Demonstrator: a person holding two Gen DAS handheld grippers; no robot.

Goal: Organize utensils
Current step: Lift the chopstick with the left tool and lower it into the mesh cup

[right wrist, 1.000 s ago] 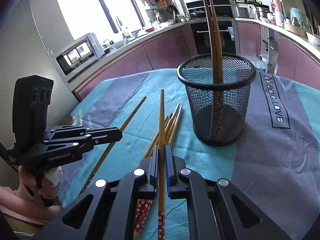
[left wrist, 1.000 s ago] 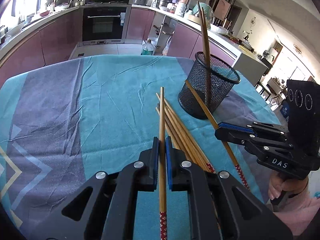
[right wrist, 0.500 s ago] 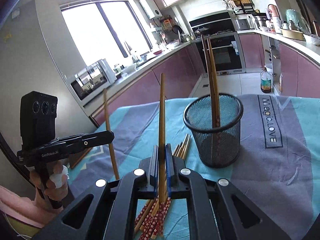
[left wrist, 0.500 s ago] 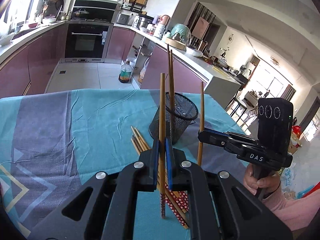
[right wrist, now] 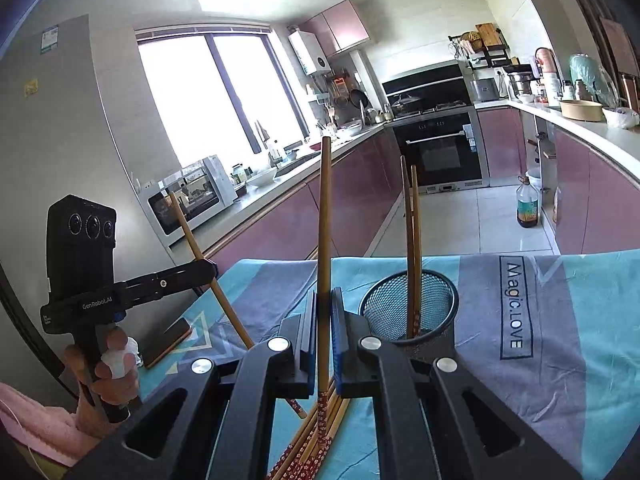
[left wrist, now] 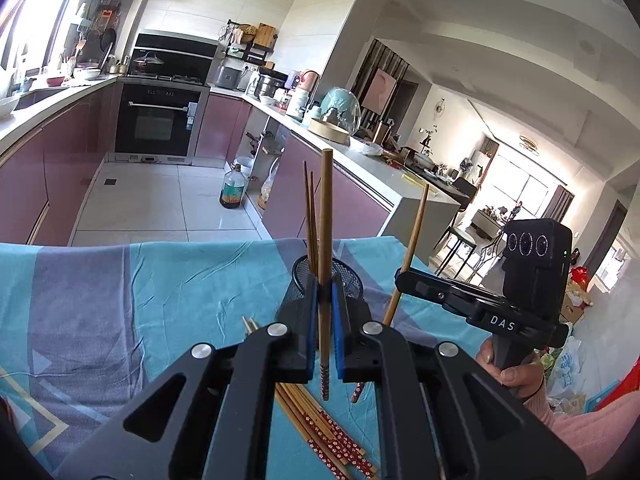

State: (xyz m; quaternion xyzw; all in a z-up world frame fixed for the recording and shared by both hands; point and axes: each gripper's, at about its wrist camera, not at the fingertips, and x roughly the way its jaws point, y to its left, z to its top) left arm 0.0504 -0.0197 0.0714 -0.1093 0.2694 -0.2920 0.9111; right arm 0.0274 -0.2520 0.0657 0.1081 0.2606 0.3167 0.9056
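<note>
My left gripper (left wrist: 325, 292) is shut on a wooden chopstick (left wrist: 325, 216) and holds it upright above the table. My right gripper (right wrist: 325, 304) is shut on another chopstick (right wrist: 324, 216), also upright. Each gripper shows in the other's view: the right one (left wrist: 404, 276) with its chopstick (left wrist: 414, 224), the left one (right wrist: 208, 270) with its chopstick (right wrist: 188, 228). A black mesh holder (right wrist: 410, 306) stands on the table with two chopsticks (right wrist: 412, 216) in it; it is partly hidden behind my left gripper (left wrist: 348, 276). Several loose chopsticks (left wrist: 332, 440) lie below the grippers.
The table has a teal and grey patterned cloth (right wrist: 560, 320). A dark phone-like object (right wrist: 166, 342) lies at its left edge. Beyond the table are purple kitchen cabinets (left wrist: 52, 176), an oven (left wrist: 158, 120) and a bottle on the floor (left wrist: 232, 192).
Both grippers have risen from the table and tilted up, each lifting its chopstick from lying flat to upright. The holder now sits lower and farther in both views.
</note>
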